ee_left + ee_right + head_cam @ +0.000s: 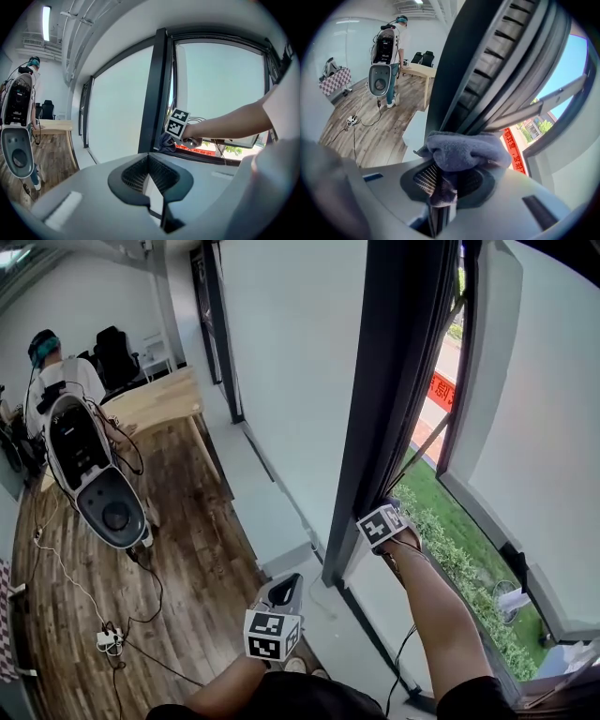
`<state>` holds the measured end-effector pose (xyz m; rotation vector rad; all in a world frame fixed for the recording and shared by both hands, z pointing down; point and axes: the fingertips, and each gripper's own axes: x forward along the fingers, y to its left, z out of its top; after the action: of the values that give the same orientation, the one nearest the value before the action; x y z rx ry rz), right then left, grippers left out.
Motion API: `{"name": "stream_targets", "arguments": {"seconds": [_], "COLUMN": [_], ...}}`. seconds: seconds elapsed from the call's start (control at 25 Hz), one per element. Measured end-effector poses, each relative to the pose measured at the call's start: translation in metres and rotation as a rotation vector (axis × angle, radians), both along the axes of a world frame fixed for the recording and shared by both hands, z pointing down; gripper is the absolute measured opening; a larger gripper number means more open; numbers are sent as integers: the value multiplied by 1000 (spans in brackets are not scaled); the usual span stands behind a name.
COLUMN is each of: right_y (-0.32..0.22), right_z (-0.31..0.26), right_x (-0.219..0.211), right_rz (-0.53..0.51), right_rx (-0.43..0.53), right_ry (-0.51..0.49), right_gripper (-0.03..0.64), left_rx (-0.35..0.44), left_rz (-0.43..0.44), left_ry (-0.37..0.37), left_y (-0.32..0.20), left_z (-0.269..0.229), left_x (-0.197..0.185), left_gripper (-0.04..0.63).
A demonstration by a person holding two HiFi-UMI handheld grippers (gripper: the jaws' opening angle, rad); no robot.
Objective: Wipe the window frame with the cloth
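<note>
My right gripper (382, 524) is up against the dark vertical window frame (394, 381), at its lower part beside the open sash. It is shut on a grey-blue cloth (464, 150), which bunches over the jaws and presses on the ribbed frame (487, 84). In the left gripper view the right gripper (180, 133) and the cloth (166, 140) show at the foot of the frame (152, 93). My left gripper (277, 610) hangs lower and nearer to me, over the sill, pointing at the frame. Its jaws (149, 161) are shut with nothing between them.
The window sash (525, 427) stands open outward over grass and hedges. A white ledge (267, 512) runs along the wall below the glass. On the wooden floor are a white and black machine (94, 474), cables with a power strip (110, 640), a wooden table (155, 399) and a person (56, 371).
</note>
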<state>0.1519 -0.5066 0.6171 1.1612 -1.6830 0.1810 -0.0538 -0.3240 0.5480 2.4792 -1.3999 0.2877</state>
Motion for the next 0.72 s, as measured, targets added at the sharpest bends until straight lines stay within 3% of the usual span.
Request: {"name": "stream_targets", "arguments": {"seconds": [0.24,0.36,0.56,0.72], "right_y": [7,13,44,72], "right_z": [1,-2,-28,-78], "right_x": [2,0,-18,-46], "right_rz": [-4,13,65,37], "right_rx": [-24,2,120,315], "right_ry": [63,30,-162,-383], "right_gripper": [81,80,78,78], "left_rx": [17,21,32,49], "left_rz": [-7,-11,-3,19], "left_ry": [14,20,28,37], "left_y": [5,5,3,-2], "left_z": [-7,-8,-18,-24], "left_x": [-7,-12,-13,-1], "left_gripper": [9,9,9,9]}}
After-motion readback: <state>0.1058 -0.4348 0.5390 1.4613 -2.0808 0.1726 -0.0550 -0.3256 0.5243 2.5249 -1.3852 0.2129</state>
